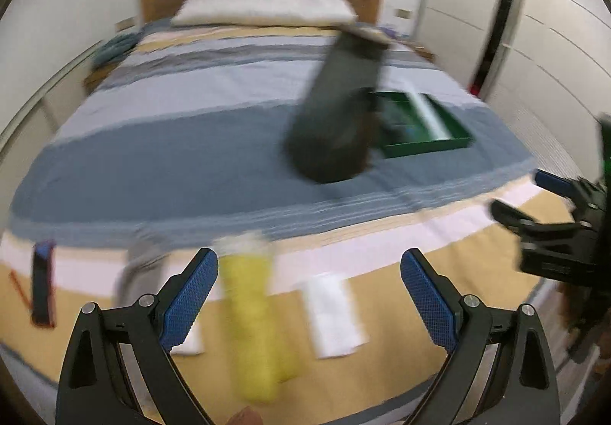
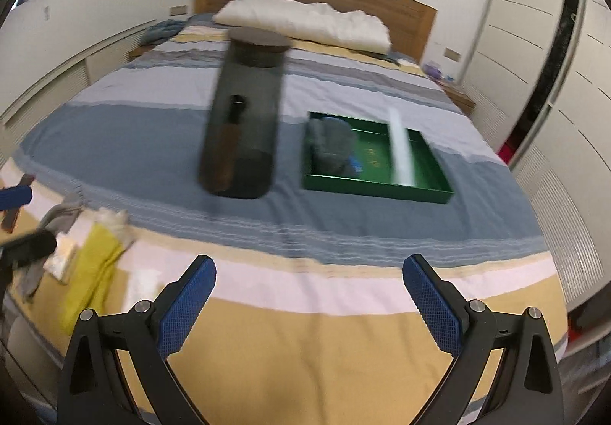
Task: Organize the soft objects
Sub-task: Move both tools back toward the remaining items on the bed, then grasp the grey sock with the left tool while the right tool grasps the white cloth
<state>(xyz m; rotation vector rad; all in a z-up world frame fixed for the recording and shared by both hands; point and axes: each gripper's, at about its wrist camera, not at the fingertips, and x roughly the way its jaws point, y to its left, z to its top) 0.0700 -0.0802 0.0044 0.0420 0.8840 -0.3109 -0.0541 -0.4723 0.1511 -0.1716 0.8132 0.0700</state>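
Over the bed's [image 1: 160,142] near edge, my left gripper [image 1: 308,295] hangs spread and empty above a yellow cloth [image 1: 250,314] and white cloth [image 1: 331,314], while from the right wrist my right gripper [image 2: 309,297] is likewise spread and empty, the green tray [image 2: 376,190] holding a grey roll [image 2: 330,146].

No words, numbers or signs can be read here. Both pictures are blurry.
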